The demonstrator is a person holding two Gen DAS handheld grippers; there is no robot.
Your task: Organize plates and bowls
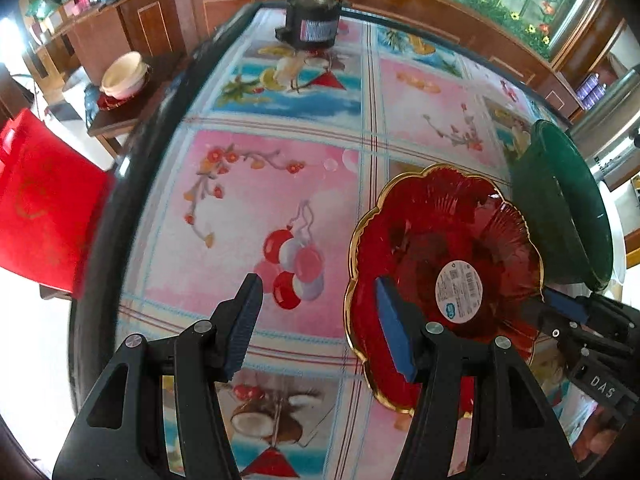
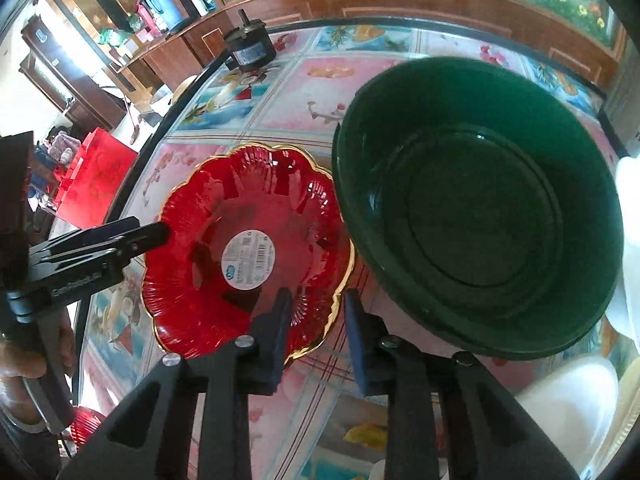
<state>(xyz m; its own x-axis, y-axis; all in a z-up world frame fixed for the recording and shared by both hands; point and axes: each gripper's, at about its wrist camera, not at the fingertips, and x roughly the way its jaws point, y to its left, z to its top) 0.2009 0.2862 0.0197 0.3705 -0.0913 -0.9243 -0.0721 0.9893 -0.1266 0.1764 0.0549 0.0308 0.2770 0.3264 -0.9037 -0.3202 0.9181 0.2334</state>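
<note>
A red glass plate (image 1: 432, 240) with a gold scalloped rim and a round white sticker lies on the table; it also shows in the right wrist view (image 2: 280, 208). A dark green bowl (image 1: 560, 204) stands just right of it, large in the right wrist view (image 2: 480, 208). My left gripper (image 1: 318, 320) is open at the plate's left rim, its right finger over the rim. My right gripper (image 2: 316, 332) is open, its fingers straddling the plate's near right rim. The right gripper shows in the left wrist view (image 1: 560, 308).
A black pot (image 1: 312, 20) stands at the table's far edge. Stacked white bowls (image 1: 124, 74) sit on a side table at left. A red chair (image 1: 44, 208) is beside the table. White dishes (image 2: 568, 396) lie at the right near edge.
</note>
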